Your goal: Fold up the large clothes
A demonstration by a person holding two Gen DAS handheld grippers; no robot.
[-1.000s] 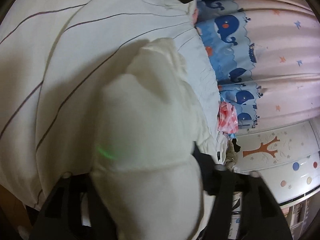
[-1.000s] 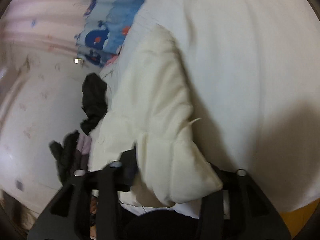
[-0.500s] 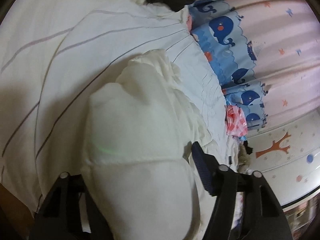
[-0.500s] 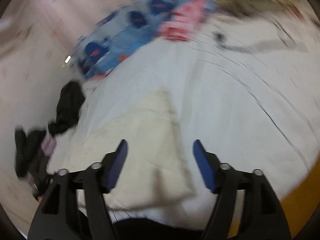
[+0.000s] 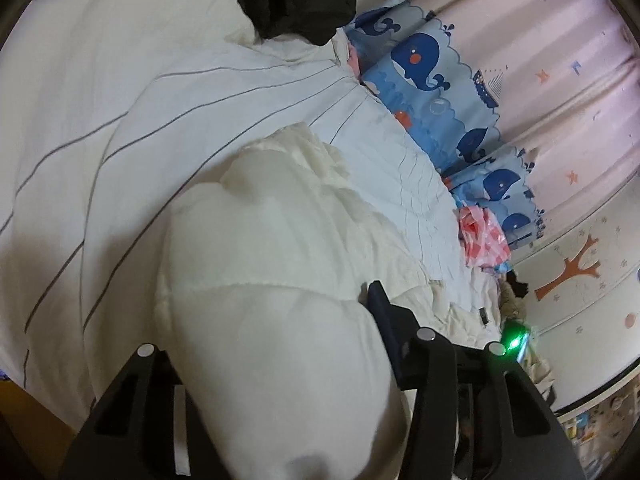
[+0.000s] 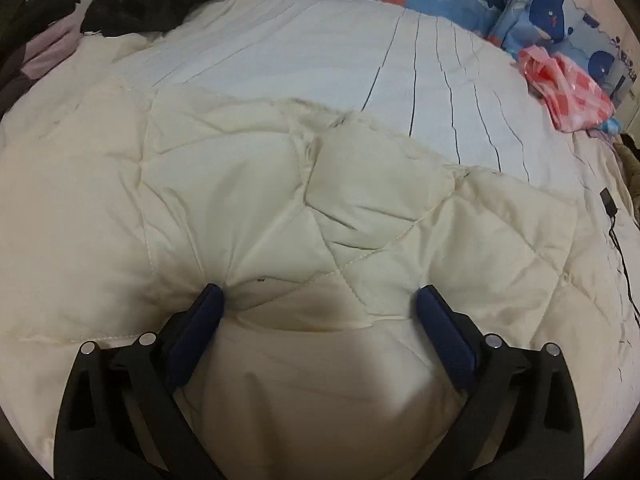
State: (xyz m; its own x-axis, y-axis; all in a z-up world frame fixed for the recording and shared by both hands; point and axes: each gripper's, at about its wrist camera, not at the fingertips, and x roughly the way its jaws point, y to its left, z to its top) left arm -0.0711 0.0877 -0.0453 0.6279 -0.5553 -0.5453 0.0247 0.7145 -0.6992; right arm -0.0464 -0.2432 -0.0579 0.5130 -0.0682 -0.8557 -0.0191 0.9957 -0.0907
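1. Cream quilted garment (image 6: 280, 208), puffy and stitched in diamonds, lies spread across the striped white bedspread (image 6: 400, 64) on a bed; its upper edge runs ragged across the middle of the right wrist view.
2. One bulging fold of the same garment (image 5: 260, 280) fills the near part of the left wrist view, rising up between the fingers there.
3. Left gripper (image 5: 276, 328) has that padded fold between its jaws, which are closing; only its right finger (image 5: 384, 312) shows clearly, lying against the fabric, so I judge it a grip in the making, though I cannot tell if the pads already press.
4. Right gripper (image 6: 320, 300) stands wide, jaws opening, fingertips resting on or just above the quilted surface, with nothing clamped.
5. Progress, as I judge it: early to middle. The garment looks partly doubled over itself, yet it is lumpy, with no neat edges aligned; squaring, further folds and flattening remain.
6. Farther out: dark clothes (image 6: 132, 4) heaped at the far left of the bed, a whale-print blue cloth (image 5: 432, 92) along the wall side, and a pink-and-white bundle (image 6: 568, 84) near it.
7. A black cable (image 6: 616, 232) trails over the bed's right side.
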